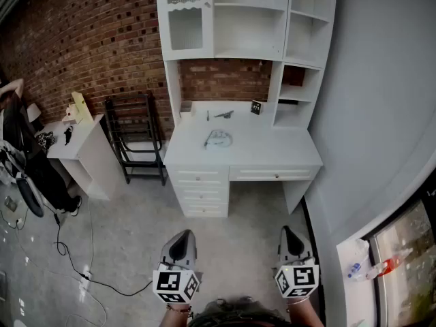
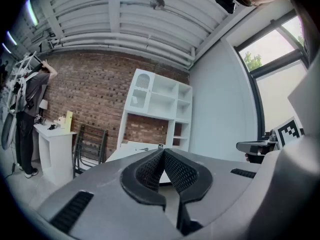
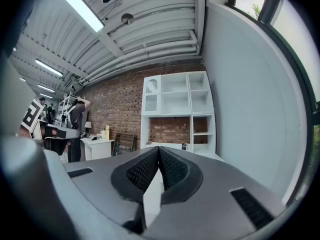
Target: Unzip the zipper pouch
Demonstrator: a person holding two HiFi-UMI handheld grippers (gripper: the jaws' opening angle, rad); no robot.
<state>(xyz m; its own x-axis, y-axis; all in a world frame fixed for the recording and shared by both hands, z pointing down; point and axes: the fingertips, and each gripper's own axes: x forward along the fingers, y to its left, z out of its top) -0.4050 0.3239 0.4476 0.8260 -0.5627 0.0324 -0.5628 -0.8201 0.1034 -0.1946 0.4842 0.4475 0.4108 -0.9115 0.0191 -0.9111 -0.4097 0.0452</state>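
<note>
The zipper pouch (image 1: 218, 139), pale and see-through, lies flat on the white desk (image 1: 272, 152) far ahead in the head view. Both grippers are held low at the bottom of that view, well short of the desk and pointing level towards it. My left gripper (image 1: 181, 238) is shut with nothing in it; in the left gripper view its jaws (image 2: 163, 152) meet at the tips. My right gripper (image 1: 289, 232) is likewise shut and empty, its tips (image 3: 158, 148) touching. The desk top shows as a white strip (image 2: 131, 149) beyond the left jaws.
On the desk lie a dark pen-like object (image 1: 223, 114) and a small black block (image 1: 256, 107), under a white hutch (image 1: 245, 19). A black folding rack (image 1: 136, 138) and a white side table (image 1: 75, 142) stand left. A person (image 2: 27, 114) stands there; cables (image 1: 75, 251) cross the floor.
</note>
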